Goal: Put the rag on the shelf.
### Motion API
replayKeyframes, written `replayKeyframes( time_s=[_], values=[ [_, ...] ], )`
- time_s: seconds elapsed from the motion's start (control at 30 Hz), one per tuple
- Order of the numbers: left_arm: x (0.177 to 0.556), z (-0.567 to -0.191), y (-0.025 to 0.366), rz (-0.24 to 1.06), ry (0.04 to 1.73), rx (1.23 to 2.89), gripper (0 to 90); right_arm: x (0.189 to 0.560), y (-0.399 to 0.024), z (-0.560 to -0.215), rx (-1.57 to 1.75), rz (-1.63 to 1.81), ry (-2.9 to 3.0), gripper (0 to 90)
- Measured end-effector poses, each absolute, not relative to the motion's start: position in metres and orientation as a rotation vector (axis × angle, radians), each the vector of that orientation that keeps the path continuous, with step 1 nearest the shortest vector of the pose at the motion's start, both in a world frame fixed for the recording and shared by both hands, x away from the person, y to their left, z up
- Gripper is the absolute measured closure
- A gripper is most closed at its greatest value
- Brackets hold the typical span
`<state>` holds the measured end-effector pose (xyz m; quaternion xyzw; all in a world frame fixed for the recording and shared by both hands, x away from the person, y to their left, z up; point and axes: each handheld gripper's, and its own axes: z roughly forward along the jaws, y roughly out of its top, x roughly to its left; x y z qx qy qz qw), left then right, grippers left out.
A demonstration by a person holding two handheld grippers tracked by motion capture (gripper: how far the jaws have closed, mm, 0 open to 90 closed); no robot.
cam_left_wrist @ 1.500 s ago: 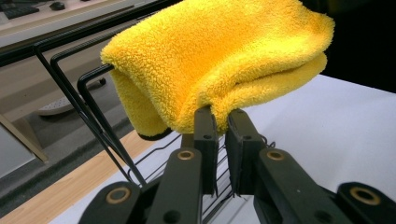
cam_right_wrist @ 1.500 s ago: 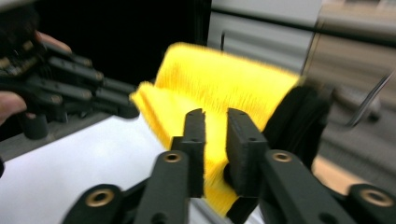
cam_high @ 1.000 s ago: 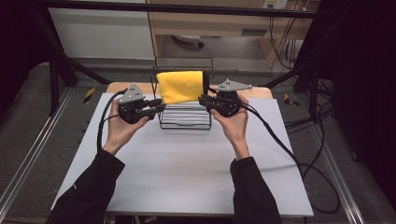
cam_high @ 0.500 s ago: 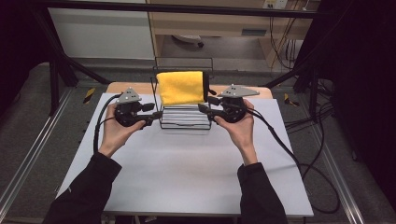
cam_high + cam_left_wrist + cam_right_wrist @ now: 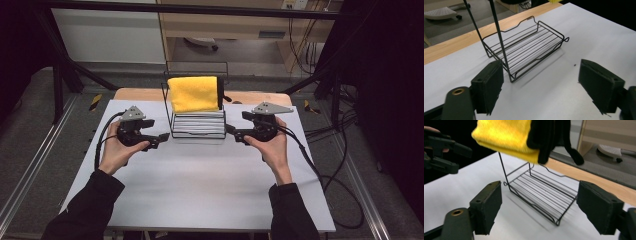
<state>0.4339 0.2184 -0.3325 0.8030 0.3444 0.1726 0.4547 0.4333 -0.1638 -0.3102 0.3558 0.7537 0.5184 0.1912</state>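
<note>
**Both grippers let go of the wire rack and back off to its sides**

Change since a second ago: both grippers were up against the wire rack (image 5: 198, 124), one at each end, jaws near closed. Now both hands have slid outward and a bit lower. The left gripper (image 5: 161, 137) sits just off the rack's left end; the right gripper (image 5: 231, 131) sits just off its right end. Neither touches the wire.

Jaws: both pairs have just been opening. The left gripper view shows its two black pads (image 5: 488, 86) spread wide, with bare table between them and the rack corner ahead, not inside. Same in the right gripper view: pads (image 5: 486, 206) wide apart, rack basket ahead of them, nothing clamped.

Where the things are: the rack stands upright on the white table top (image 5: 200, 190), toward the far edge, roughly centred between the hands. Its tall frame carries a yellow cloth (image 5: 193, 93) draped over the top bar. A black cloth (image 5: 549, 135) hangs beside it on the same bar; in the high view it peeks out at the yellow one's right edge. The basket floor is bare wire, no items in it.

Reading for the task: looks like a two-handed placement or adjustment of the rack is done, since release and retreat came on both sides together. The rack looks stable and level, the cloths are undisturbed. Likely next is either pulling the hands back further or going for a cloth; can't tell which from this.
</note>
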Motion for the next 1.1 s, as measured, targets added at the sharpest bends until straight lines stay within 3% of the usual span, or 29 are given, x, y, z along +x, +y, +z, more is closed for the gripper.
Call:
replayKeyframes(
  time_s=[0.33, 1.1],
  values=[
    [0.421, -0.355, 0.231, 0.448, 0.851, 2.015, 6.1, 0.42, -0.187, -0.337, 1.052, 1.394, 2.157, 8.7],
    [0.389, -0.419, 0.259, 0.405, 0.887, 2.025, 5.8, 0.388, -0.23, -0.419, 1.153, 1.4, 2.223, 4.6]
  ],
)
